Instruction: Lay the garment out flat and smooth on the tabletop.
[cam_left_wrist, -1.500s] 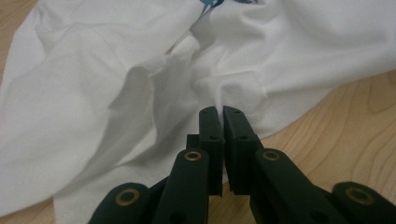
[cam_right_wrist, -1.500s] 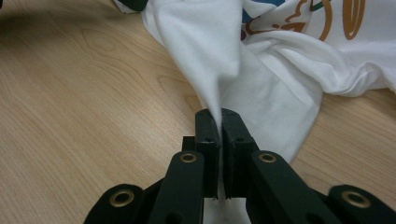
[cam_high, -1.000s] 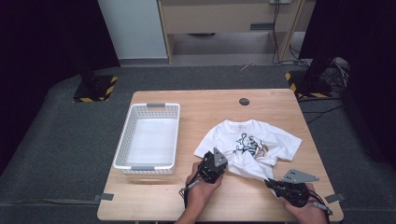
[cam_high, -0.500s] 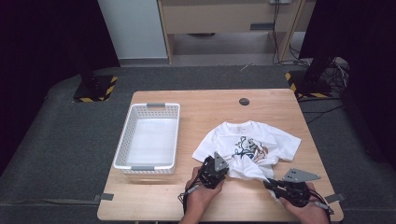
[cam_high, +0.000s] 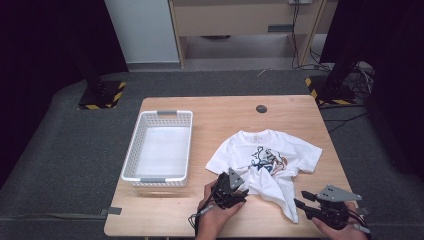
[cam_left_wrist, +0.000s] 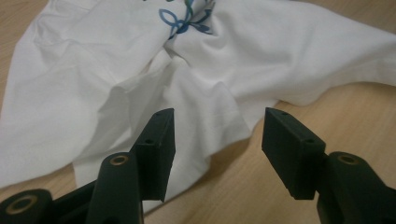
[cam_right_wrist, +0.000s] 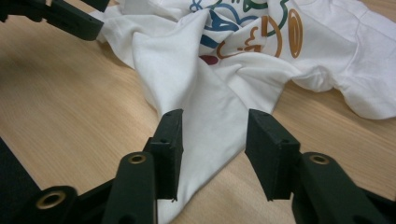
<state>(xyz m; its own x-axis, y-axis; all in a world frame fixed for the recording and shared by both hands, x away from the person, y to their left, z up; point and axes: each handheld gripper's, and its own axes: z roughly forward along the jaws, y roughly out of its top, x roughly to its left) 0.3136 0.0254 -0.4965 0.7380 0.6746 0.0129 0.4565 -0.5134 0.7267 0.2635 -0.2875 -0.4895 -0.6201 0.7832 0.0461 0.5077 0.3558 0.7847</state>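
The white T-shirt (cam_high: 265, 162) lies crumpled on the bench (cam_high: 225, 110), right of centre and toward your edge, its coloured print (cam_high: 267, 159) facing up and a tail of hem trailing toward 5 o'clock. Your left gripper (cam_high: 239, 189) sits at the shirt's 7 o'clock corner; in the left gripper view its jaws are spread, with a fold of white cloth (cam_left_wrist: 201, 121) lying between them, not pinched. Your right gripper (cam_high: 301, 204) is at 5 o'clock of the shirt, jaws likewise apart, the pointed hem tip (cam_right_wrist: 205, 140) running between them in the right gripper view. At 9 o'clock of the shirt, well apart, stands the white basket (cam_high: 131, 165). A small dark disc (cam_high: 261, 108) sits near the bench's far edge at 12 o'clock.
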